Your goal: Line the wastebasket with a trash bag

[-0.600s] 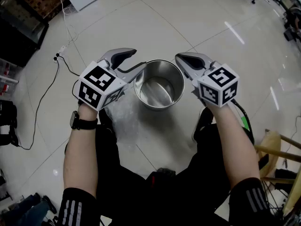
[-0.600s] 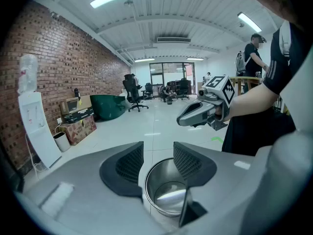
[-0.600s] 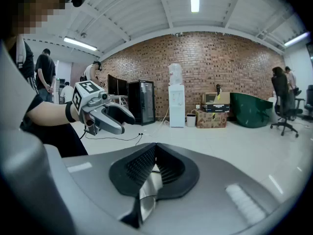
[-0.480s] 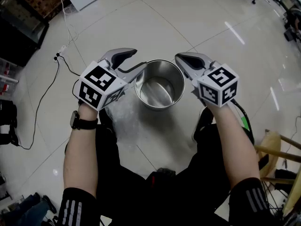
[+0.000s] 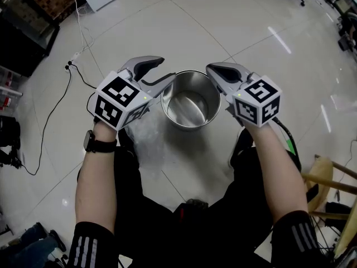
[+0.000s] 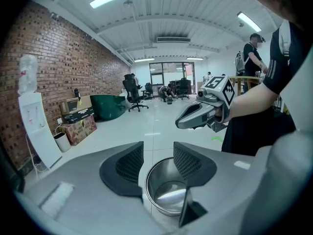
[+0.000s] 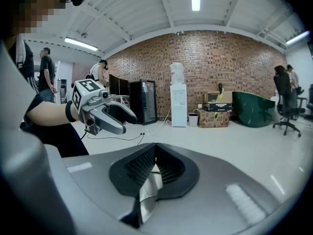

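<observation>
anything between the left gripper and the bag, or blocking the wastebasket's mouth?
Nothing visible. The trash bag lies crumpled on the floor against the wastebasket, just below the open, empty left gripper. The wastebasket's mouth is open and its inside is empty. The shut right gripper sits at its right edge, not across it.

Head view: from above, steeply down, close over both forearms and the steel bin (image 5: 189, 100) on the floor (image 5: 223, 15). Left gripper view: low, along its own jaws, bin just ahead, facing the right gripper (image 6: 182, 123). Right gripper view: opposite heading, facing the left gripper (image 7: 124, 123). Head and left gripper views share the bin.
</observation>
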`<control>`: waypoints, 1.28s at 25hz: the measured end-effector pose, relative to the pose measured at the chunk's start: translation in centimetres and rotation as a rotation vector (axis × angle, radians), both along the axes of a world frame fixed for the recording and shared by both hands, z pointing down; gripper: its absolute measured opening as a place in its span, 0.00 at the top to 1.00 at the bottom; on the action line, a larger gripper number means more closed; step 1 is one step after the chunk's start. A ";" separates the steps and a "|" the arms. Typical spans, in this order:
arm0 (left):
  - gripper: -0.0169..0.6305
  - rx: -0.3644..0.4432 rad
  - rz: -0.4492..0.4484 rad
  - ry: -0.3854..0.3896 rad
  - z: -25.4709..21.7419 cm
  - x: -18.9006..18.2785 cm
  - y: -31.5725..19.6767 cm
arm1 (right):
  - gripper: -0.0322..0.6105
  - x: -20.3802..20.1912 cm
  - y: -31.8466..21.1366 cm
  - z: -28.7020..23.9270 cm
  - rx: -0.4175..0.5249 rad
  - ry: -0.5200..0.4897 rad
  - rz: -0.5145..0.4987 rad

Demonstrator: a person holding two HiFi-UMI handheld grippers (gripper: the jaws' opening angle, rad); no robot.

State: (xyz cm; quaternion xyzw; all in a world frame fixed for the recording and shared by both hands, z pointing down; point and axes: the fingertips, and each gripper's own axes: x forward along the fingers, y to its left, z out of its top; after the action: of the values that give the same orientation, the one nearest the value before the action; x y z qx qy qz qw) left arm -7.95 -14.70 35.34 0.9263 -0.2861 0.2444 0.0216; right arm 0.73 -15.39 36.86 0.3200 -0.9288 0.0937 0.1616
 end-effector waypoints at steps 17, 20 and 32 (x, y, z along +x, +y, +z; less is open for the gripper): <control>0.69 0.009 -0.008 -0.004 -0.5 -0.8 0.1 | 0.94 -4.3 1.2 0.3 0.002 -0.004 -0.093; 0.69 0.009 -0.013 -0.006 -0.5 -1.4 0.1 | 0.91 -5.4 1.5 0.6 0.007 0.007 -0.112; 0.69 0.035 -0.039 -0.013 -1.0 -4.0 0.4 | 0.81 -8.9 3.3 3.0 -0.011 0.064 -0.201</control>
State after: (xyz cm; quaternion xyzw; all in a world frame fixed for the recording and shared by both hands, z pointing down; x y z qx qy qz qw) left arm -11.99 -14.31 34.38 0.9191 -0.3086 0.2450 0.0082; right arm -8.22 -12.11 39.81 0.2274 -0.9500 0.0716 0.2016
